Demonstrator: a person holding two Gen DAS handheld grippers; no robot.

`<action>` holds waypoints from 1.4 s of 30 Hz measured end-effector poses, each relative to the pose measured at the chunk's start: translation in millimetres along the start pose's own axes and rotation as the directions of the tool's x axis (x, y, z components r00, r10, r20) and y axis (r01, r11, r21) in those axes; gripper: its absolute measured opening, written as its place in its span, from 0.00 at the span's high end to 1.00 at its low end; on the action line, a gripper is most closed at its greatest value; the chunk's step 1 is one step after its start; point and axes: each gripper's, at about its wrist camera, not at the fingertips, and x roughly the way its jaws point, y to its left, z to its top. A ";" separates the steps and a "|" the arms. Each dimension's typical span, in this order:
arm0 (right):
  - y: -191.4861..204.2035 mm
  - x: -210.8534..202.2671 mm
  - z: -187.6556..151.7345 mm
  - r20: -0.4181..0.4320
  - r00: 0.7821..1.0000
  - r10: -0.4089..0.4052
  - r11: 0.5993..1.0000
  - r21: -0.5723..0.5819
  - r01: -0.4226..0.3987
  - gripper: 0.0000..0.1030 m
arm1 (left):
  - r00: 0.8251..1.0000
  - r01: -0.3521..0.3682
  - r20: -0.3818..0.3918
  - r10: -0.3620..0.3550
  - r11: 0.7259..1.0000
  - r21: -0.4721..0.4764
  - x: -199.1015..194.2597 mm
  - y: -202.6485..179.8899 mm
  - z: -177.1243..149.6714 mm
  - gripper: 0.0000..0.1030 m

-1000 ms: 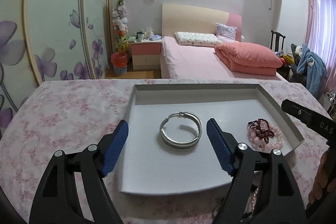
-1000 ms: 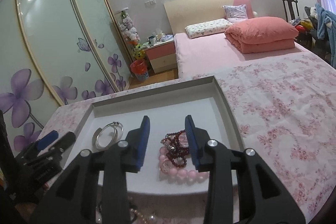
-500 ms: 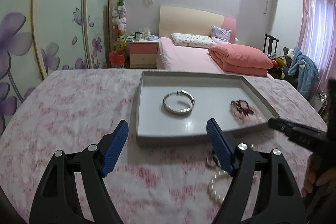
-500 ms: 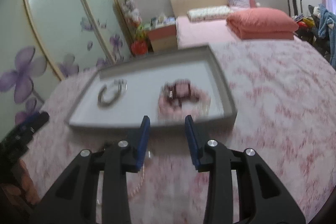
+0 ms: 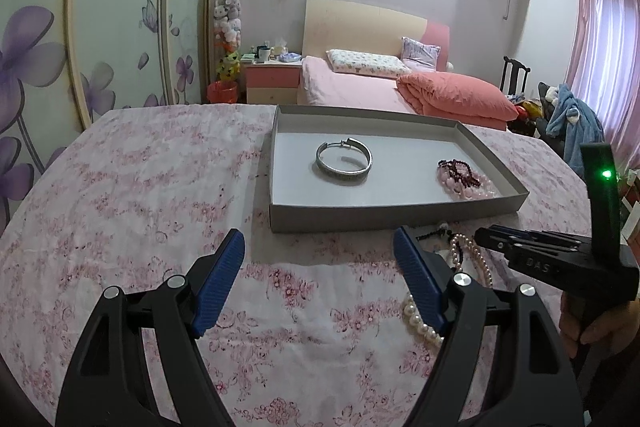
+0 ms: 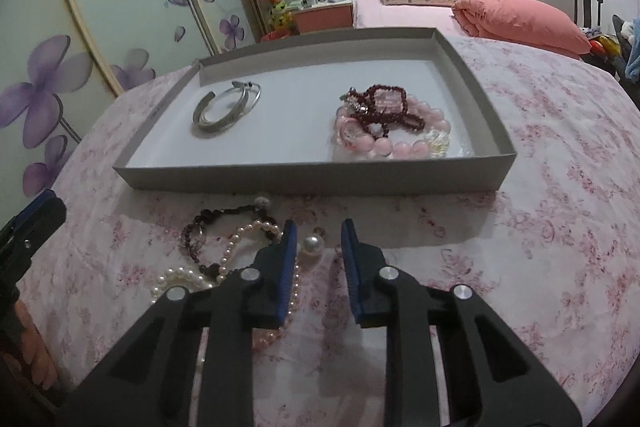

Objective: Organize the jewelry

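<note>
Hovering above the floral tablecloth, the left gripper has its jaws spread wide with nothing between them. The right gripper sits with its blue pads a narrow gap apart, gripping nothing, just over a loose pearl bead. Beside it lie a pearl strand and a dark beaded bracelet, near the grey tray. Inside the tray rest a silver bangle on the left and pink and garnet bead bracelets on the right, well apart.
</note>
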 end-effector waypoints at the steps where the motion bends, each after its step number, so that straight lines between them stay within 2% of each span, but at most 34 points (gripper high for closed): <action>1: 0.8 1.4 -0.5 -0.004 1.000 -0.003 1.000 -0.005 0.003 0.78 | 1.000 0.001 -0.002 -0.001 1.000 0.001 0.6 -0.2 -0.7 0.26; 5: 4.2 4.1 -1.1 -0.009 0.999 -0.031 0.999 -0.033 0.031 0.86 | 1.000 0.008 -0.010 -0.008 1.000 0.003 1.9 -2.4 -3.0 0.26; 8: 3.7 2.8 -1.9 -0.007 0.999 -0.052 0.998 -0.042 0.052 0.86 | 1.000 0.018 -0.020 -0.018 1.000 0.009 3.8 -6.2 -4.4 0.26; 13: -18.3 -6.0 -3.8 0.002 0.989 -0.148 0.989 -0.007 0.148 0.86 | 0.997 0.062 -0.048 -0.060 0.997 0.042 5.1 -16.3 -9.0 0.26; 18: -42.9 -12.1 -5.8 0.004 0.980 -0.199 0.979 0.045 0.198 0.86 | 0.984 0.134 -0.131 -0.119 0.985 0.113 15.7 -37.0 -17.9 0.28; 24: -47.2 -12.3 -7.4 0.005 0.980 -0.199 0.979 0.039 0.199 0.86 | 0.953 0.191 -0.265 -0.144 0.968 0.162 37.9 -60.3 -29.7 0.44; 26: -49.0 -12.1 -7.0 0.005 0.981 -0.193 0.980 0.044 0.193 0.86 | 0.944 0.202 -0.294 -0.148 0.966 0.163 42.6 -63.3 -32.8 0.54; 27: -47.0 -12.2 -7.4 0.005 0.981 -0.192 0.981 0.045 0.191 0.86 | 0.943 0.197 -0.303 -0.137 0.965 0.174 44.6 -65.4 -34.5 0.56; 29: -48.4 -12.6 -7.7 0.005 0.982 -0.189 0.981 0.047 0.189 0.86 | 0.952 0.161 -0.291 -0.091 0.961 0.227 43.9 -69.6 -36.4 0.66; 31: -48.0 -12.3 -7.5 0.005 0.982 -0.189 0.981 0.047 0.189 0.86 | 0.955 0.147 -0.289 -0.073 0.959 0.244 43.7 -67.9 -37.2 0.70; 38: -42.7 -10.5 -6.0 0.004 0.982 -0.187 0.982 0.040 0.187 0.86 | 0.960 0.038 -0.279 0.021 0.978 0.204 49.5 -25.6 -26.7 0.70; 42: -41.5 -9.8 -6.1 0.003 0.982 -0.186 0.982 0.041 0.186 0.86 | 0.964 0.037 -0.265 0.017 0.980 0.198 49.2 -18.5 -26.2 0.69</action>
